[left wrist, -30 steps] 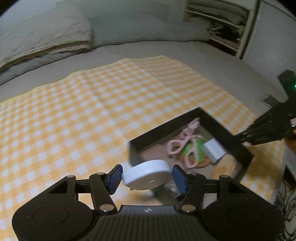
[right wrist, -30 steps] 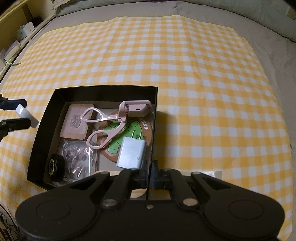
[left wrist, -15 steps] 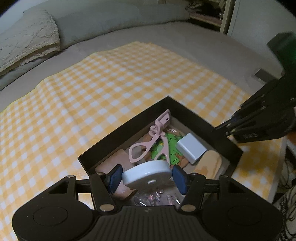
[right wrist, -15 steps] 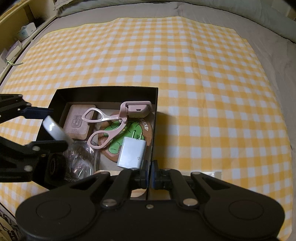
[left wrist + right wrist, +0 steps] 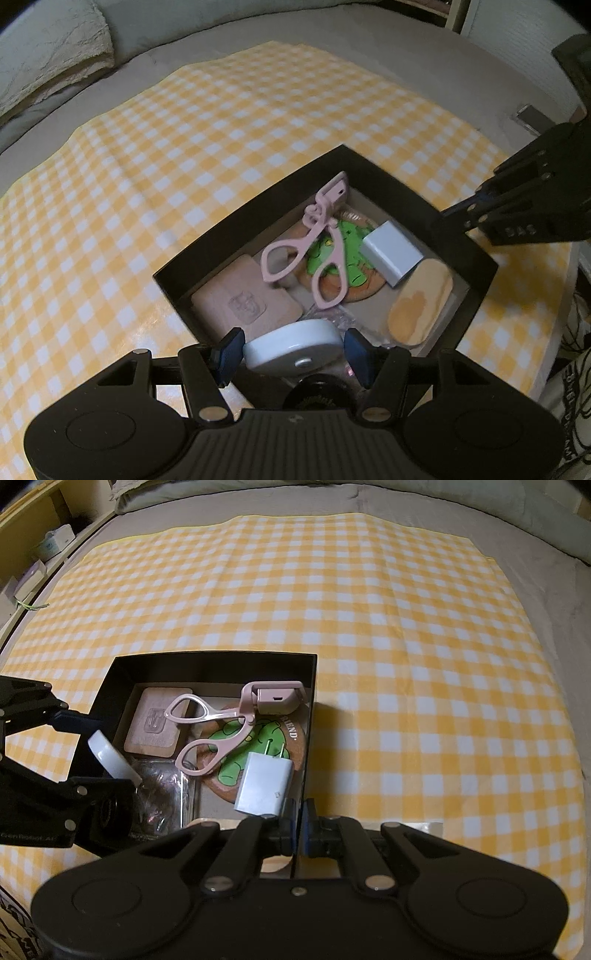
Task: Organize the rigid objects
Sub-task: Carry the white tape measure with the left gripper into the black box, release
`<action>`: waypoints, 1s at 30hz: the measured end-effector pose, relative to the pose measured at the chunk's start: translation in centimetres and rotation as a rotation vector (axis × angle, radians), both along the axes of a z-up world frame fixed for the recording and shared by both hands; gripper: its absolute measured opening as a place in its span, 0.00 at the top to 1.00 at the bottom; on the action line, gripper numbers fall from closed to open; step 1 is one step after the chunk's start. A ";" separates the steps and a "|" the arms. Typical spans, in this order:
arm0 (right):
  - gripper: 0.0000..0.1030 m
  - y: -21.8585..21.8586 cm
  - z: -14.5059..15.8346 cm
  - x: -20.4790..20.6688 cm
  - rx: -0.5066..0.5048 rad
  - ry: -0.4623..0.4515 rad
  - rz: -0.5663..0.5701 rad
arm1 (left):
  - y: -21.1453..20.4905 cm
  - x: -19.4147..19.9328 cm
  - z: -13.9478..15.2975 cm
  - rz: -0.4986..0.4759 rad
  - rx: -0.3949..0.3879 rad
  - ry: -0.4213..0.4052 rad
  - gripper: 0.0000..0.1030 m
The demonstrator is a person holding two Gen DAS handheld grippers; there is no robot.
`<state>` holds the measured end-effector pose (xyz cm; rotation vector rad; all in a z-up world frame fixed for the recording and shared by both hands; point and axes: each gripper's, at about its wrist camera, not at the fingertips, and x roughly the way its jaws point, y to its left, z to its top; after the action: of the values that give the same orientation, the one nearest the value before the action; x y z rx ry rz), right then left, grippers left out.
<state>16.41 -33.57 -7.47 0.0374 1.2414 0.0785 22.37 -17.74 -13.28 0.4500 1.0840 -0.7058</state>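
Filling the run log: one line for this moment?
left gripper: holds white disc over black box | right gripper: pinches box wall

One black box [image 5: 309, 686], eight things in or over it.
One each: pink eyelash curler [image 5: 221, 723], white charger [image 5: 264, 788], cactus coaster [image 5: 258, 738], tan square coaster [image 5: 157, 725], white disc [image 5: 293, 347], wooden oval [image 5: 419, 304], bead packet [image 5: 162, 794], black puck [image 5: 319, 393].
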 end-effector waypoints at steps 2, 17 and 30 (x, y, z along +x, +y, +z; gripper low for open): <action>0.96 0.0 0.0 0.0 0.001 0.000 0.000 | 0.0 0.0 -0.2 0.004 0.019 -0.015 0.32; 0.96 0.0 0.0 0.0 0.000 0.000 0.000 | 0.1 -0.2 0.7 0.011 -0.016 -0.064 0.07; 0.96 0.0 0.0 0.0 -0.002 0.001 0.001 | 1.6 -0.6 1.7 0.043 -0.028 -0.068 0.06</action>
<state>16.46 -33.56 -7.50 0.0347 1.2420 0.0780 21.76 -16.13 -11.61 0.4224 1.0158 -0.6623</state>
